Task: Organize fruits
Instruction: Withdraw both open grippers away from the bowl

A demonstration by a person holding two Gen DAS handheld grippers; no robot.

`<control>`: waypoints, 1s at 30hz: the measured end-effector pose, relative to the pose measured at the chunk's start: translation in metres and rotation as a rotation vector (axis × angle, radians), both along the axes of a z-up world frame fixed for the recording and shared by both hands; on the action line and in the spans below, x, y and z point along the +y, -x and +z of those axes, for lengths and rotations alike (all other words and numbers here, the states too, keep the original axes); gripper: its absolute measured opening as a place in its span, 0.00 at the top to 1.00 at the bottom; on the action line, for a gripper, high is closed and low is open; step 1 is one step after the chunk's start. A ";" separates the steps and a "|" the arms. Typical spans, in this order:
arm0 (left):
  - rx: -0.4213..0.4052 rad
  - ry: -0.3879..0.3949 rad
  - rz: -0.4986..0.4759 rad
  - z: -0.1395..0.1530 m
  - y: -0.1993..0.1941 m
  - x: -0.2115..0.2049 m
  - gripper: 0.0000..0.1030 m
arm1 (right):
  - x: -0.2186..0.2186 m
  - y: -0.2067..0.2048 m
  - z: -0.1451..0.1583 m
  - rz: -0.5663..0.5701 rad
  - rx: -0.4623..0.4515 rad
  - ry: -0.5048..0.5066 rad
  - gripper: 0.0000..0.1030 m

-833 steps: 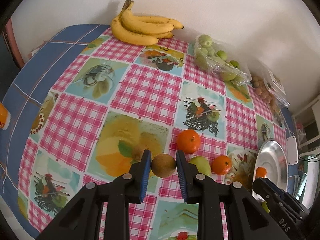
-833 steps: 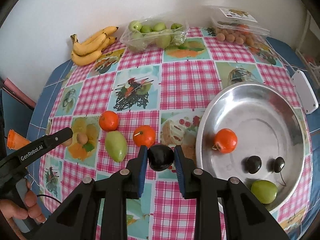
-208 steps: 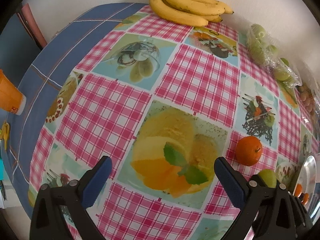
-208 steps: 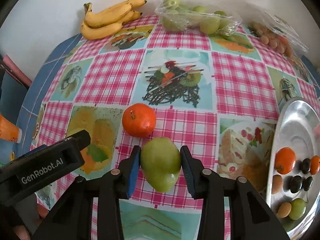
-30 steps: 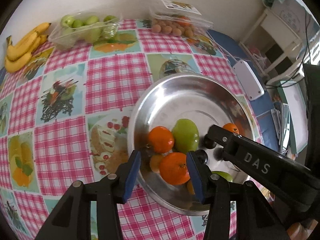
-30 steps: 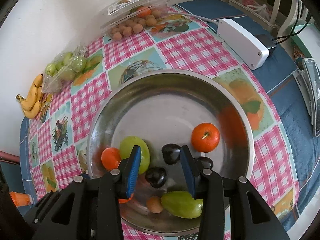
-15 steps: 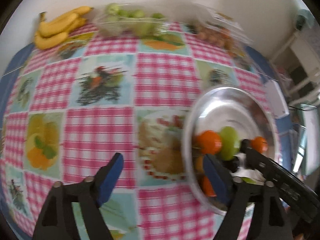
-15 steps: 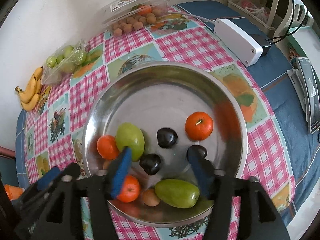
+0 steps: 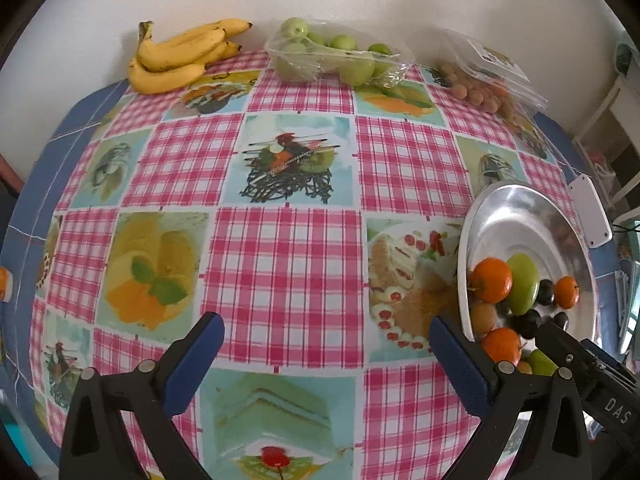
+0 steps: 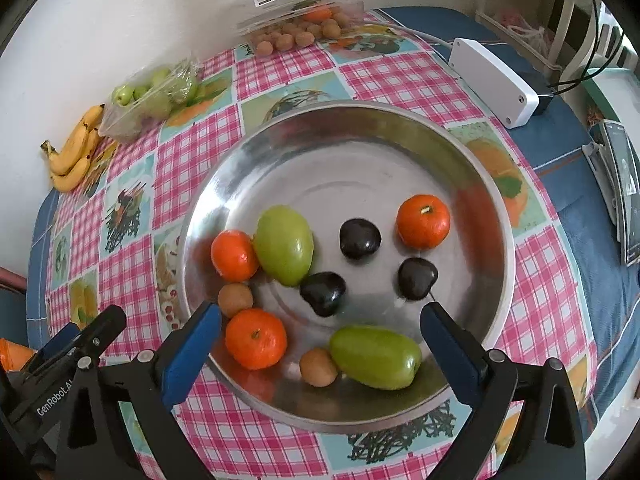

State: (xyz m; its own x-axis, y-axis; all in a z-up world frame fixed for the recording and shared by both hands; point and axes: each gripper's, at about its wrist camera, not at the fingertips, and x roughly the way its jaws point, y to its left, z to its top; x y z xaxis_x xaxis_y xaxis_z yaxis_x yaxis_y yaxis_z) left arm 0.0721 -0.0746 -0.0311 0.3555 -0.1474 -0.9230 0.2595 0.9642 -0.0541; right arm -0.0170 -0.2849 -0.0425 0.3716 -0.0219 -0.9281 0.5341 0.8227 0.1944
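Note:
A round steel bowl (image 10: 360, 128) holds several fruits: three oranges, one at its near left (image 10: 256, 338), two green mangoes (image 10: 285, 245), three dark plums (image 10: 360, 238) and two small brown kiwis (image 10: 318, 367). My right gripper (image 10: 318, 336) is open and empty, hovering over the bowl's near side. In the left wrist view the bowl (image 9: 520, 216) is at the right edge. My left gripper (image 9: 326, 346) is open and empty above the bare checked tablecloth, left of the bowl.
Bananas (image 9: 176, 60), a bag of green fruit (image 9: 336, 60) and a clear box of small brown fruit (image 9: 484, 76) line the wall. A white power box (image 10: 494, 80) lies right of the bowl. An orange cup (image 9: 5, 280) is at the left edge.
Both grippers have opened wide. The left gripper let go of an orange into the bowl and swung left over the tablecloth. The right gripper stays above the bowl.

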 end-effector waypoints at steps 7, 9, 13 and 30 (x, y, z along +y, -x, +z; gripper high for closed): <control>-0.003 -0.047 -0.038 -0.007 0.018 0.003 0.00 | 0.018 0.008 0.004 0.033 -0.014 0.005 0.03; -0.003 -0.057 -0.028 -0.007 0.023 0.006 0.00 | 0.023 0.010 0.005 0.045 -0.010 0.014 0.03; -0.059 -0.082 -0.013 0.003 0.032 0.012 0.00 | 0.034 0.017 0.007 0.063 -0.008 0.035 0.03; -0.118 -0.136 0.025 0.020 0.060 0.028 0.00 | 0.043 0.045 0.012 0.066 -0.016 0.057 0.03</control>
